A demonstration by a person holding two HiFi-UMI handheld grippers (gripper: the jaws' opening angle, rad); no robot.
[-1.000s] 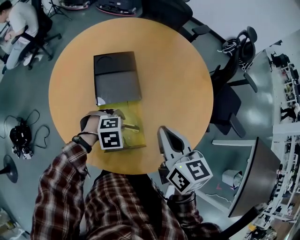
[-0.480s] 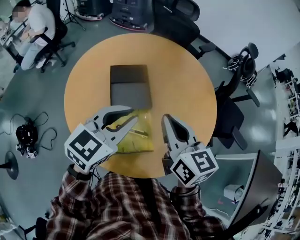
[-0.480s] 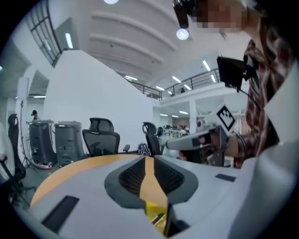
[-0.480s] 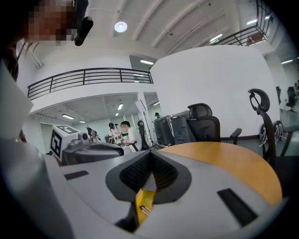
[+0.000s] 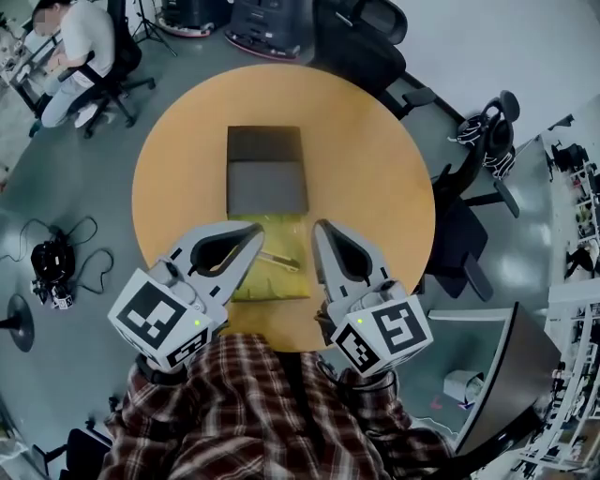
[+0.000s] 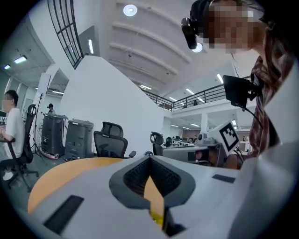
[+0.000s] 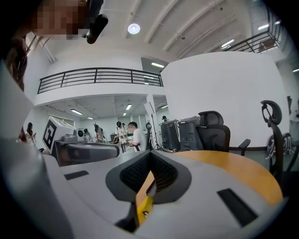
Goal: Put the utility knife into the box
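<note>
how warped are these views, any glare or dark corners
Head view: strong fisheye, the round table bulges and the floor curves away at the edges, light even. Left gripper view: black corners, the ceiling lamp blooms. Right gripper view: same dark corners, a lamp glares, the railing bows.

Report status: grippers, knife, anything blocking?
Left gripper fingers just closed, nothing between them; right gripper shut, empty. Utility knife appears to lie inside the yellow box. Nothing in the way; dark box just beyond.
</note>
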